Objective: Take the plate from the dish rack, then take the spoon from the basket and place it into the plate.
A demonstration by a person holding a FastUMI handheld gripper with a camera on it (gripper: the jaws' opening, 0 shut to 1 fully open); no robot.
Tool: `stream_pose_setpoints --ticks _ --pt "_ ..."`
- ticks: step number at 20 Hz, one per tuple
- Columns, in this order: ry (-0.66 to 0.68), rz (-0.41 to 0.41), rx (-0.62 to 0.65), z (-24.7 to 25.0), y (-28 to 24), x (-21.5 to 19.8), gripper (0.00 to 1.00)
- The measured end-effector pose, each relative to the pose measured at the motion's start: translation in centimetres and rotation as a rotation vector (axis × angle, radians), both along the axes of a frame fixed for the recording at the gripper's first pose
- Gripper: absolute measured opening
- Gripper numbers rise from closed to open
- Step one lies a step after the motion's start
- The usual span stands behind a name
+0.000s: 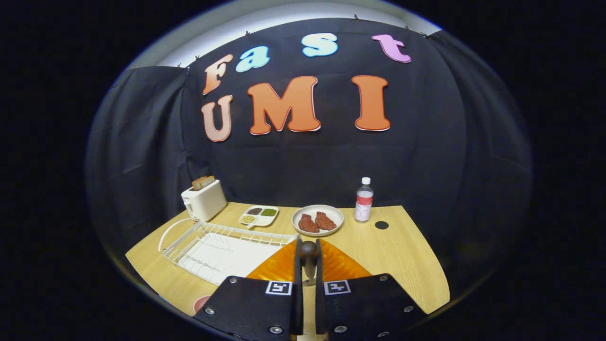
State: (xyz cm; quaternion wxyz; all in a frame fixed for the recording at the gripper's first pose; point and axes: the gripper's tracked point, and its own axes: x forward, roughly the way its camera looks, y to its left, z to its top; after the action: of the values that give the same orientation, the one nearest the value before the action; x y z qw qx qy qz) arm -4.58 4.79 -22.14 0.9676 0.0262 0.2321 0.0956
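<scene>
jaws [309, 265]: nearly together, clamped on the dark rounded spoon handle you hold between them; both fingers press on it.
spoon [309, 258]: handle stands upright in the grip, knob end up, level with the fingertips. Bowl end is hidden below, can't tell its position.
plate [284, 267]: orange, ribbed, lies on the bench right under and just ahead of your fingers, showing on both sides of them. Already out of the rack, near the front edge of the bench. Can't tell if the spoon touches it.
dish rack [222, 248]: white wire, on the left part of the bench, its right end just beside the orange plate. No dishes stand in it.
toaster [204, 199]: white, back left corner of the bench, slices of bread sticking out the top.
snack tray [258, 216]: small divided dish with three fillings, between the toaster and the meat dish, near the back edge.
meat dish [317, 220]: round pale dish with two brown pieces on it, beyond your fingers, centre back.
bottle [364, 200]: clear, white cap, upright, just right of the meat dish at the back edge.
black disc [381, 225]: flat on the bench, just right of the bottle.
</scene>
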Motion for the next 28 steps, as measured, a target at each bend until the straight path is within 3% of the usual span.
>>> stream_pose_setpoints --ticks 10,19,25,28 --pt "0.067 0.318 0.055 -0.8 10.7 -6.1 0.1" --pt "0.185 0.552 0.04 -6.3 17.9 -11.9 0.1" --pt "0.218 0.624 -0.018 -9.1 18.3 -13.8 0.1" --pt "0.214 0.62 -0.006 -9.1 17.5 -13.8 0.11"
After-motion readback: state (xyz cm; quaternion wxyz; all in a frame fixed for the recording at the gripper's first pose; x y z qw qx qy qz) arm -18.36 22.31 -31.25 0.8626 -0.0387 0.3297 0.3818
